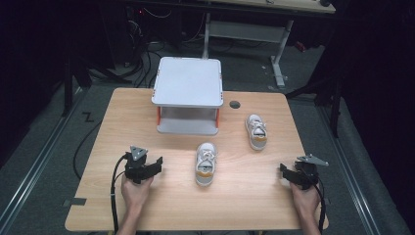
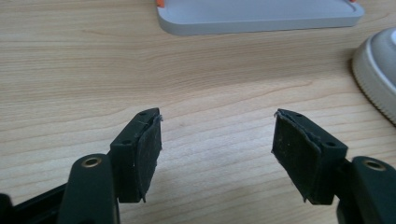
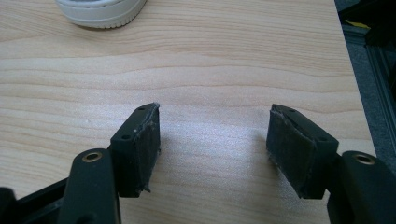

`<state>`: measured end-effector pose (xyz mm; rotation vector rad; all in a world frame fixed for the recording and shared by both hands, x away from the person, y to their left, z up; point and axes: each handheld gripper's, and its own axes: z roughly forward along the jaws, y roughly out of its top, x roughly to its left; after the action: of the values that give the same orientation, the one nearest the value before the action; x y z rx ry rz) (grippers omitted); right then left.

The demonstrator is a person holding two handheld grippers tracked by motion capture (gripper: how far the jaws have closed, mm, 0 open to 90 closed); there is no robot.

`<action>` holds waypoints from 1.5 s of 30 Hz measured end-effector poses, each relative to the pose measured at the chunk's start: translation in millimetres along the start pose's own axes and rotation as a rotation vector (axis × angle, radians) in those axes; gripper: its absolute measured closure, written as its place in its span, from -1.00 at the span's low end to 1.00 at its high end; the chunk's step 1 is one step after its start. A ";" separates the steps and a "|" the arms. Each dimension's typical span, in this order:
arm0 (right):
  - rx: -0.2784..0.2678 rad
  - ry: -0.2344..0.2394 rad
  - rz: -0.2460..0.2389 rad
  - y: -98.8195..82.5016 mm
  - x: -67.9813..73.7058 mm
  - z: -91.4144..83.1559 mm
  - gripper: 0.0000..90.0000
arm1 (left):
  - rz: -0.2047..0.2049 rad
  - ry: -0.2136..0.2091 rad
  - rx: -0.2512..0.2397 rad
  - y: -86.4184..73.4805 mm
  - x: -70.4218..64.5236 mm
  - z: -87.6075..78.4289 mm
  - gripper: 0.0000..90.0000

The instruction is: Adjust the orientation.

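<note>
Shoes (image 1: 206, 164) (image 1: 256, 131) are lying untouched ahead of my left gripper (image 1: 155, 165) and right gripper (image 1: 284, 170); I am holding both wide open, empty; everything remains undone.

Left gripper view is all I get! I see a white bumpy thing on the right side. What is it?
Observer: It's the toe of a small white shoe, lying in the middle of the table in the high view.
Operator: Is there another shoe?
Observer: Yes, a second shoe lies farther back and to the right, apart from the first.
Operator: And the grey thing at the top?
Observer: That's the bottom shelf of a little white two-level rack with orange corner posts.
Operator: What's the other gripper doing?
Observer: The right gripper is open over bare wood near the table's right edge, holding nothing.
</note>
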<state>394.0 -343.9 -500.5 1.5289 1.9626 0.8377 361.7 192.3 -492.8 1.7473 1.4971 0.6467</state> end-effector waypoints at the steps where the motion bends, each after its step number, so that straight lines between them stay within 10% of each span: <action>1: 0.000 -0.001 0.000 0.0 0.1 0.0 -0.21 | -0.002 0.008 0.010 -0.6 1.2 3.1 -0.26; 14: 0.029 0.044 -0.048 10.3 5.1 0.4 0.24 | 0.025 0.051 0.068 -5.3 3.8 13.9 -0.28; 29: -0.078 0.209 -0.155 95.8 49.4 -15.3 0.30 | 0.055 0.055 0.079 -4.9 1.4 15.2 -0.34; 45: 0.163 0.171 -0.242 149.2 89.2 52.7 0.43 | 0.030 0.037 0.071 -5.0 4.4 14.4 -0.34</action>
<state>508.7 -222.8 -428.8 1.3055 2.3347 0.7417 370.7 193.9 -505.8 1.8241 1.5383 0.6512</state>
